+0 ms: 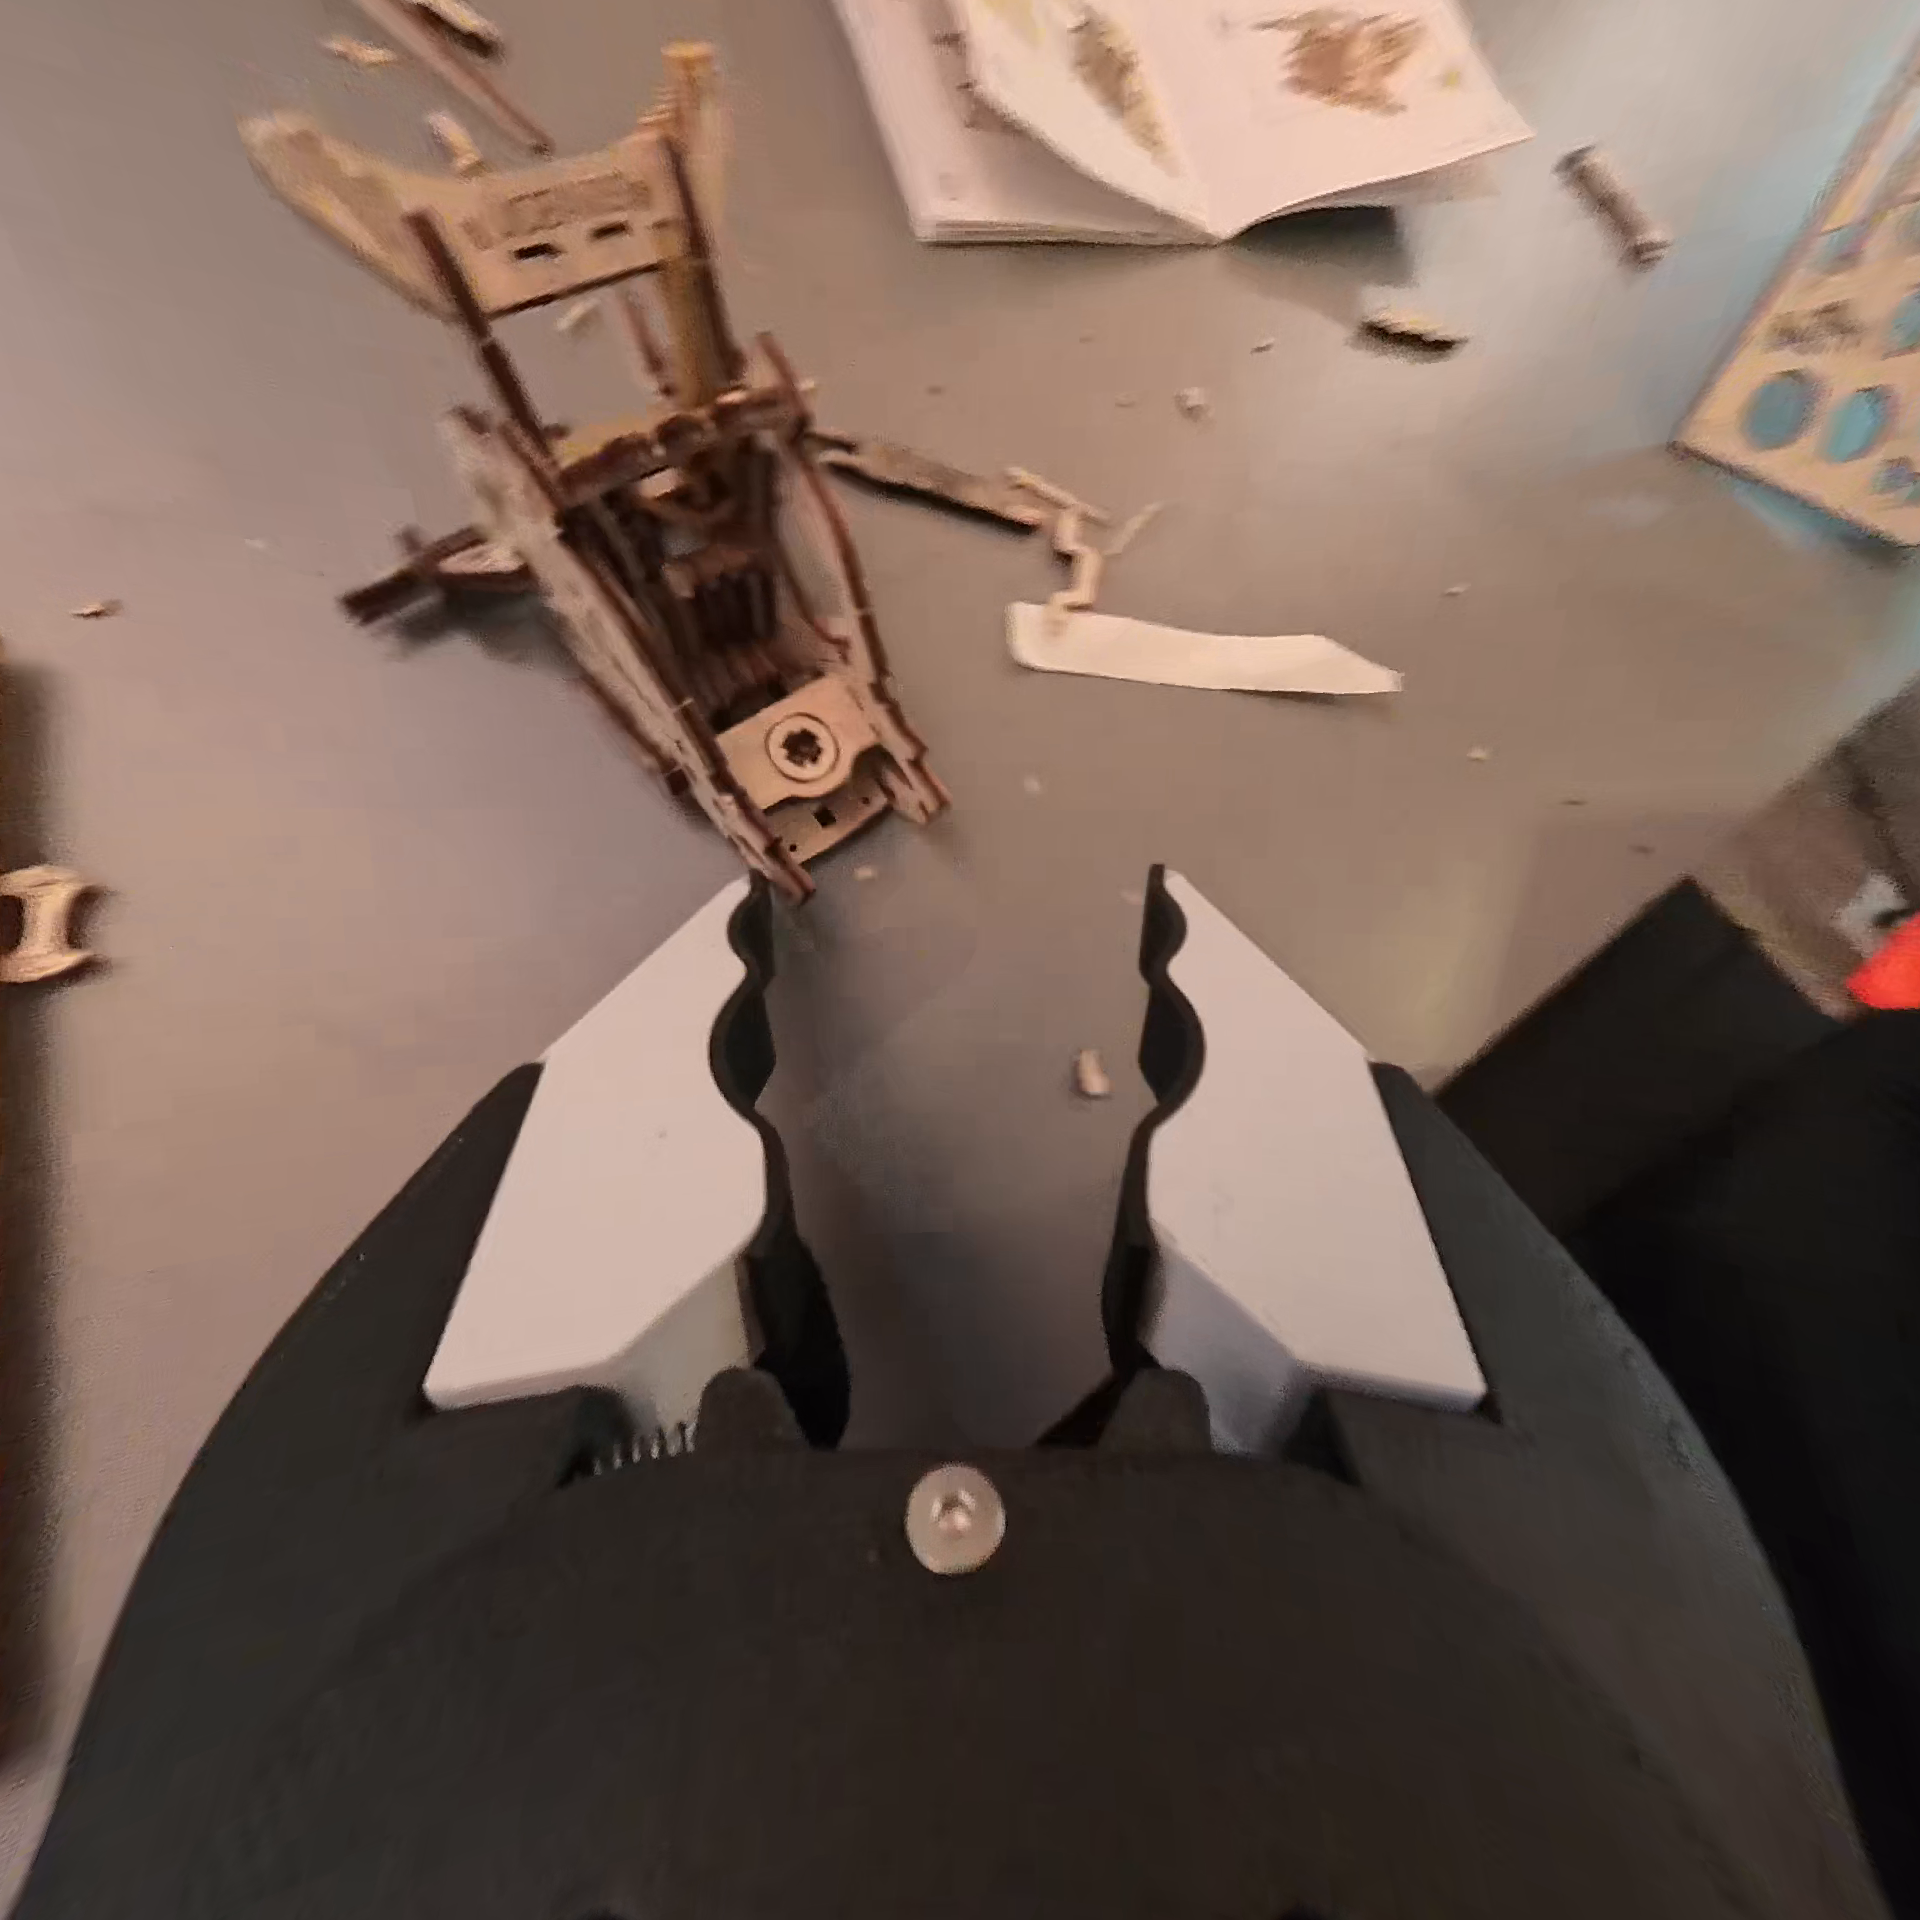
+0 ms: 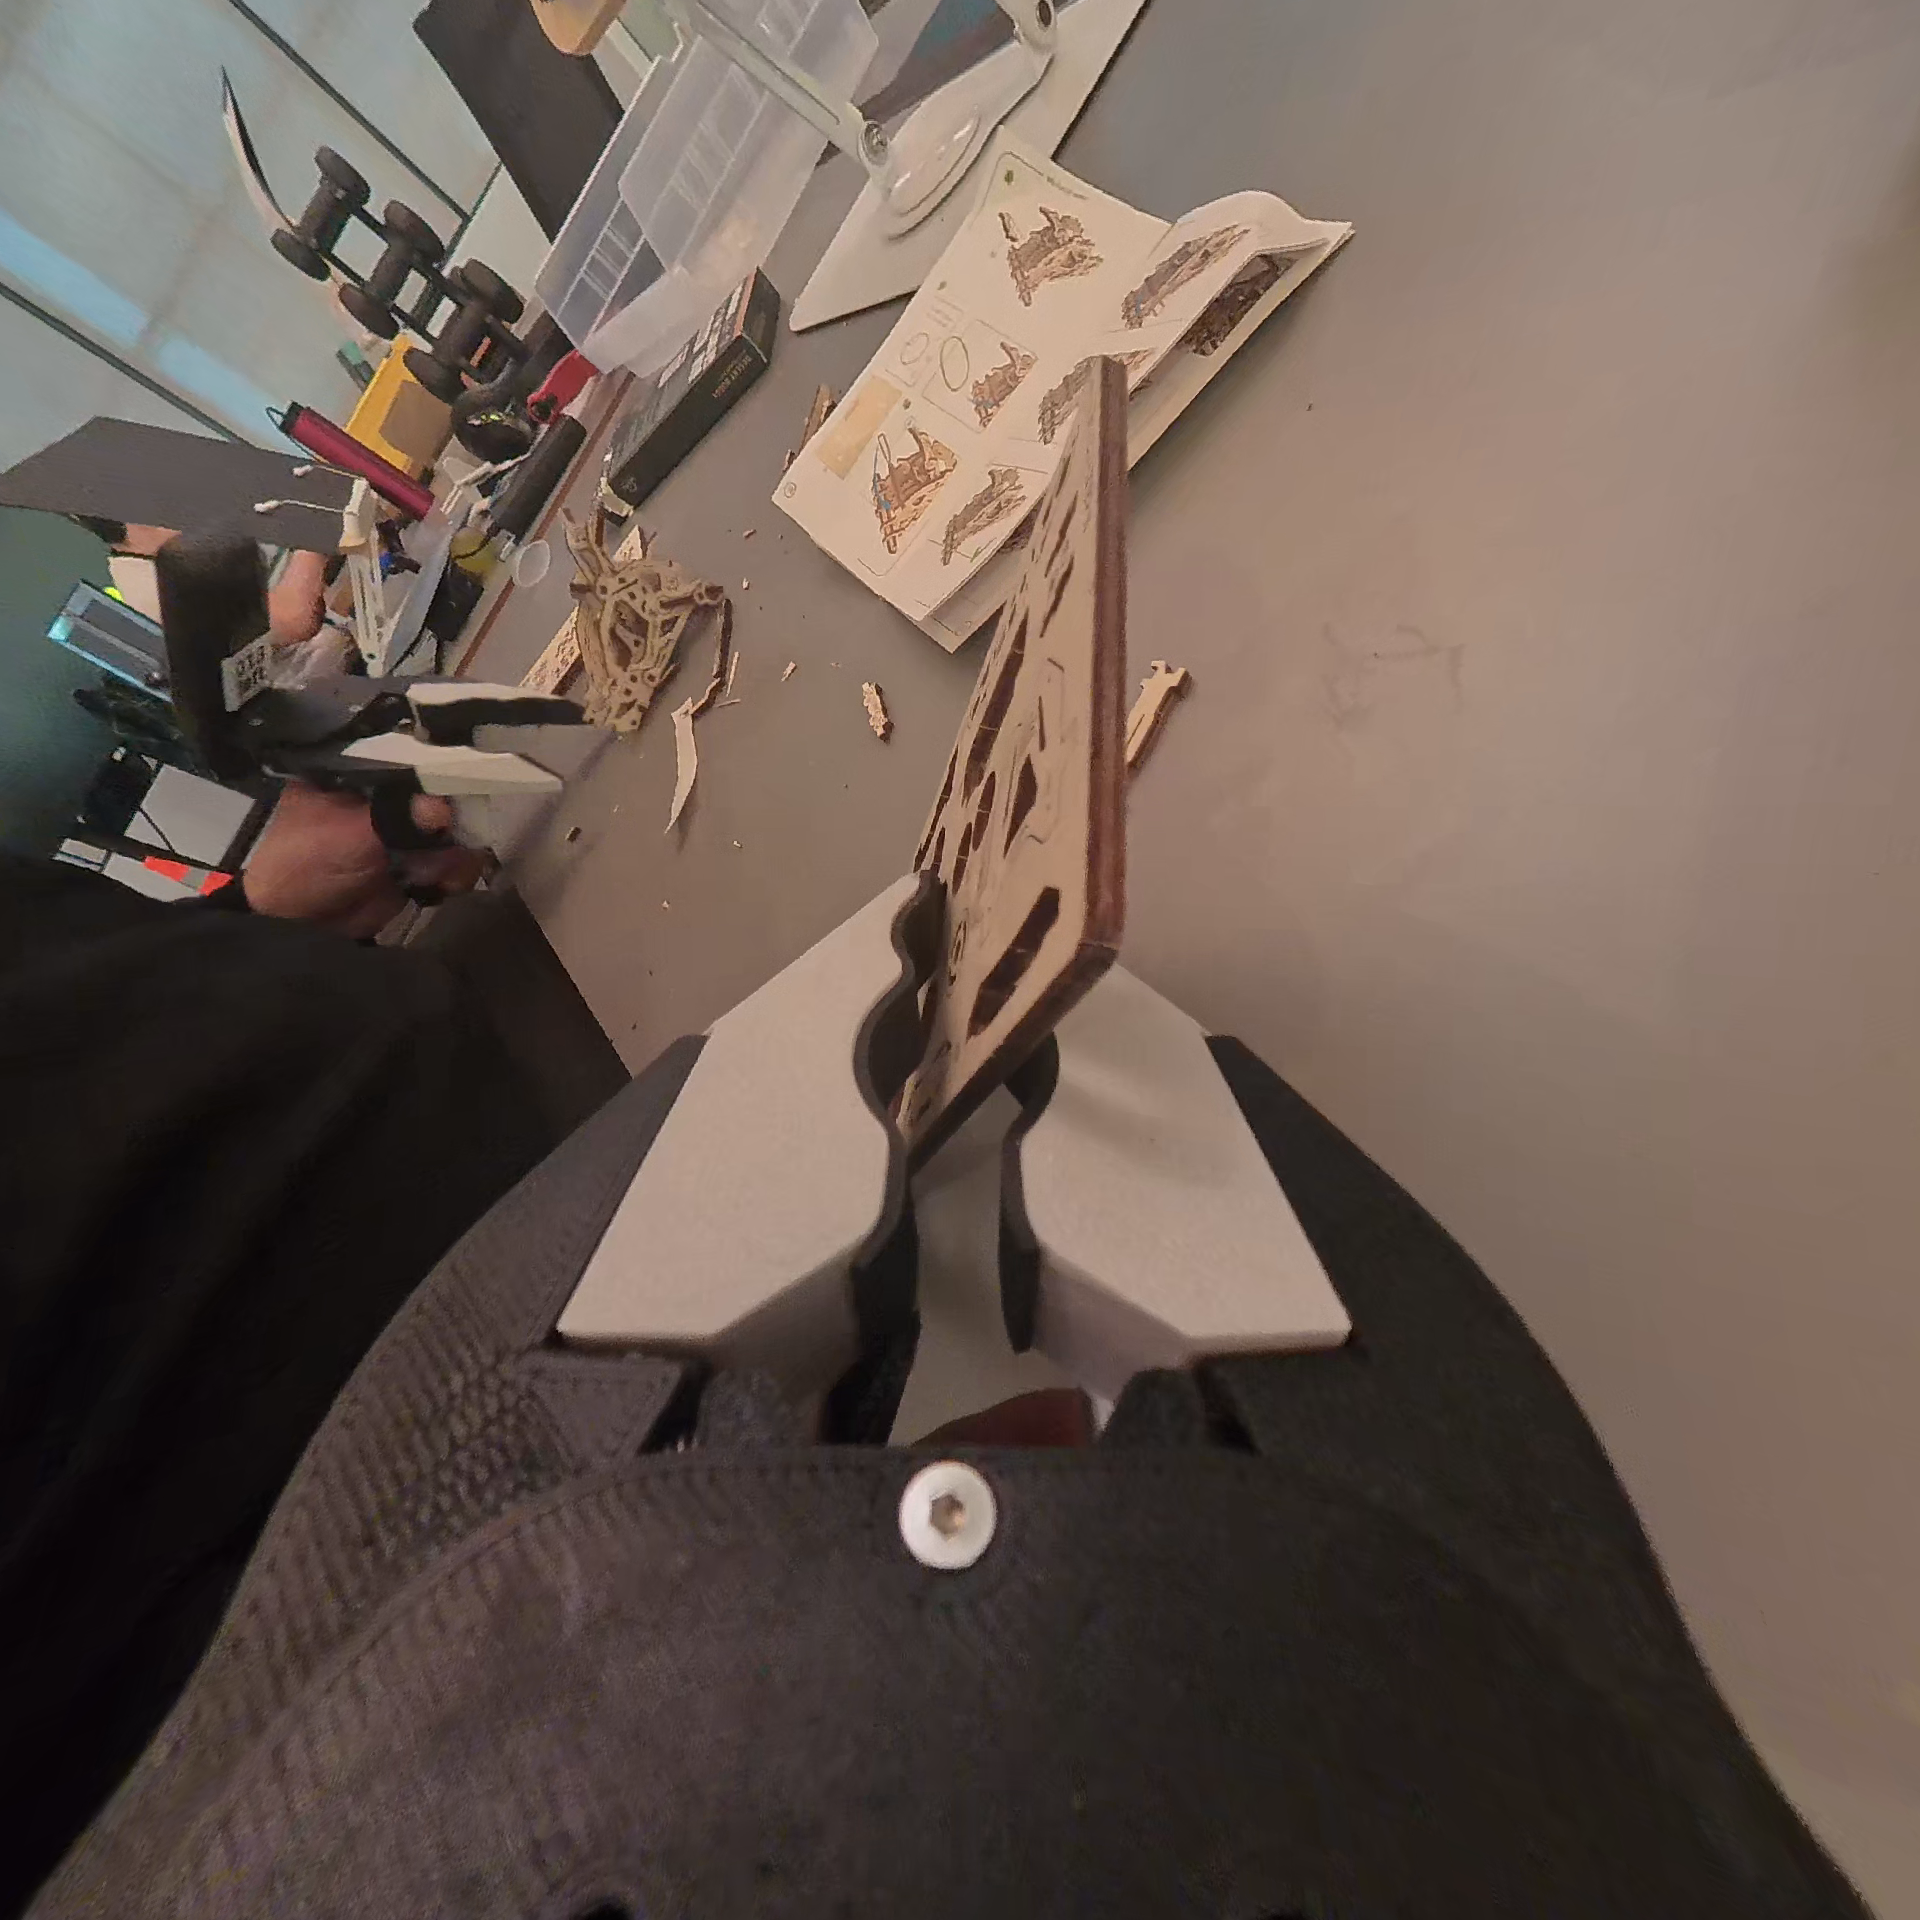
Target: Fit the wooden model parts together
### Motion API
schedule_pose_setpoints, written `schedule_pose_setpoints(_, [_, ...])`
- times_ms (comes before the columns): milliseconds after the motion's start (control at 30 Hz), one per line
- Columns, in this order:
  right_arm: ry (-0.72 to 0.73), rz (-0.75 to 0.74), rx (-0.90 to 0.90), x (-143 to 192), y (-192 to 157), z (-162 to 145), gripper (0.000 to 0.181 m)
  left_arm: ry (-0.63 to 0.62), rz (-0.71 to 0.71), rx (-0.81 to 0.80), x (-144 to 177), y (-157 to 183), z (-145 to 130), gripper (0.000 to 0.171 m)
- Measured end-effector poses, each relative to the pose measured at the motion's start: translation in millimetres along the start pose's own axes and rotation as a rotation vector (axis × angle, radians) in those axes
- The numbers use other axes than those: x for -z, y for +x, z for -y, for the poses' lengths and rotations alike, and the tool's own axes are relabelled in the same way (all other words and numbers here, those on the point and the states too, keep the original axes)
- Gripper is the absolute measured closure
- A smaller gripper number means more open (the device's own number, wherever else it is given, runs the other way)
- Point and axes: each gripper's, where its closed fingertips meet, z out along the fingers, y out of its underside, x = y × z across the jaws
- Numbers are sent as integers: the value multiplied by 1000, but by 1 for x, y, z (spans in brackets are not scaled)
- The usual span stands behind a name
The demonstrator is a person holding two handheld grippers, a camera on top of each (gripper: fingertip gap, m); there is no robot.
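Observation:
A half-built wooden model [image 1: 665, 520] lies on the grey table [image 1: 260, 1039] just beyond my left gripper [image 1: 951, 883], which is open and empty, its left fingertip close to the model's near end. The model also shows in the right wrist view [image 2: 634, 634], with the left gripper [image 2: 582, 743] beside it. My right gripper [image 2: 1013, 935] is shut on a flat wooden parts sheet [image 2: 1049, 665] with cut-out holes, held edge-up above the table. The sheet hides the right fingertip.
An open instruction booklet [image 1: 1174, 114] lies at the back; it also shows in the right wrist view [image 2: 997, 405]. A paper strip [image 1: 1205, 649], loose wooden pieces [image 1: 935, 483] and chips litter the table. A blue printed box [image 1: 1829, 364] sits right. Clutter and a clear bin [image 2: 696, 197] stand far off. The left gripper's tips are roughly 35 cm from the right gripper's.

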Motion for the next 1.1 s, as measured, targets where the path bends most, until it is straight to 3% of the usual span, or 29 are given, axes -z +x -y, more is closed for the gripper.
schedule_pose_setpoints(133, [5,0,2,1,0,0,177,3,-51,-42,4,14,-4,106])
schedule_pose_setpoints(400, [11,-10,2,4,1,-2,176,56,-4,-17,24,-4,-6,107])
schedule_pose_setpoints(667, [18,-44,-55,9,23,-6,170,70,16,-32,28,-13,-3,108])
schedule_pose_setpoints(867, [27,-107,-63,10,40,-6,160,68,33,-39,28,-15,-5,108])
schedule_pose_setpoints(1100, [47,-238,-47,12,53,-3,131,96,52,-46,28,-15,1,108])
